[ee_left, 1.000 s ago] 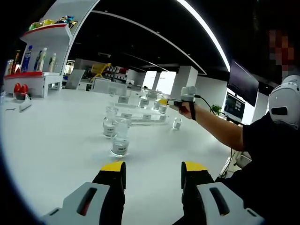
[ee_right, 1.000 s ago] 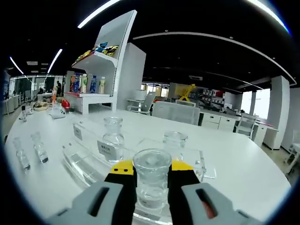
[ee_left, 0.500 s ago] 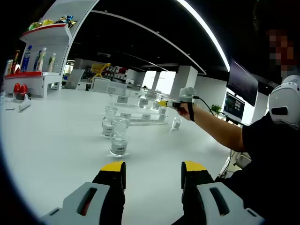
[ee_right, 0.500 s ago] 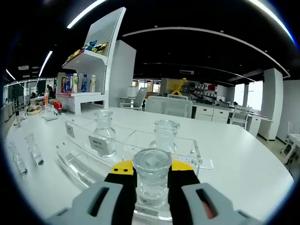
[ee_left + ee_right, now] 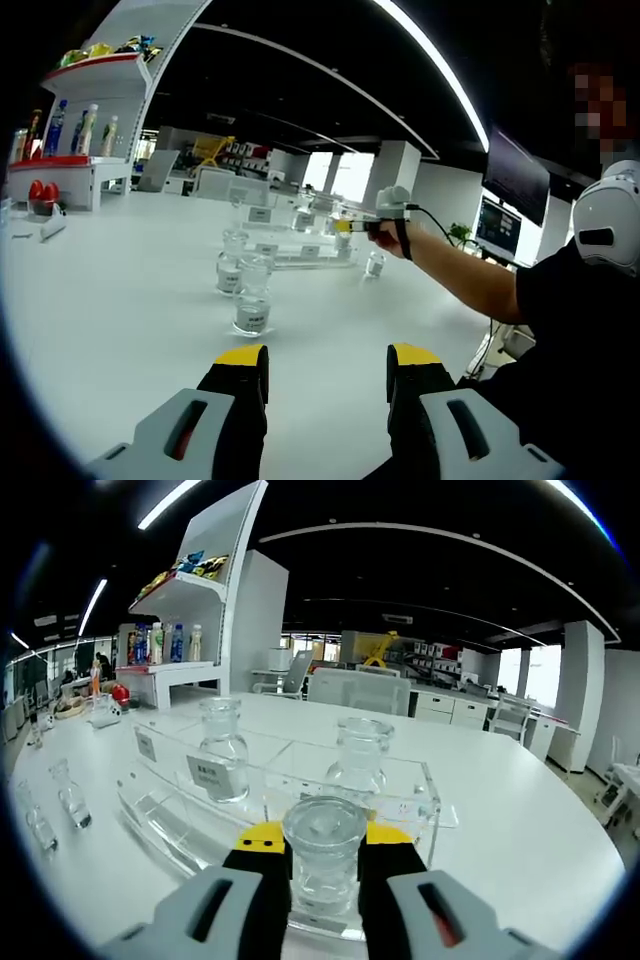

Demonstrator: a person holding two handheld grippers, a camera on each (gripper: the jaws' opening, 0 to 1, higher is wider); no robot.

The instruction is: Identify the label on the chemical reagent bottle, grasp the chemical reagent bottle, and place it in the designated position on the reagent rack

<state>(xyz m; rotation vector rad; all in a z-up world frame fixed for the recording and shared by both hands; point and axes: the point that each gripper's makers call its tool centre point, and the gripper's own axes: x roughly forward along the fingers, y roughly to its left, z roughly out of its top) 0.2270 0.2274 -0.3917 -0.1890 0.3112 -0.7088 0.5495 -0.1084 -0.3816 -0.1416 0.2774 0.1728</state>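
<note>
My right gripper [image 5: 322, 855] is shut on a clear glass reagent bottle [image 5: 322, 855] with a round stopper, held just above the near part of the clear acrylic reagent rack [image 5: 180, 815]. Two more glass bottles [image 5: 222, 750] [image 5: 358, 763] stand in the rack's upper tier behind white labels. In the left gripper view, my left gripper [image 5: 327, 372] hangs open over the white table, with two loose bottles [image 5: 252, 297] ahead of it. Farther off, the right gripper [image 5: 350, 224] reaches over the rack [image 5: 300, 250] on a person's outstretched arm.
Small vials [image 5: 70, 792] stand on the white table [image 5: 520, 850] left of the rack. One small bottle [image 5: 375, 263] sits right of the rack. A white shelf unit [image 5: 190, 610] with drink bottles stands behind. The person's body [image 5: 580, 330] is at the right.
The right gripper with its bottle has moved closer in over the rack and slightly lower. The left gripper has stayed put.
</note>
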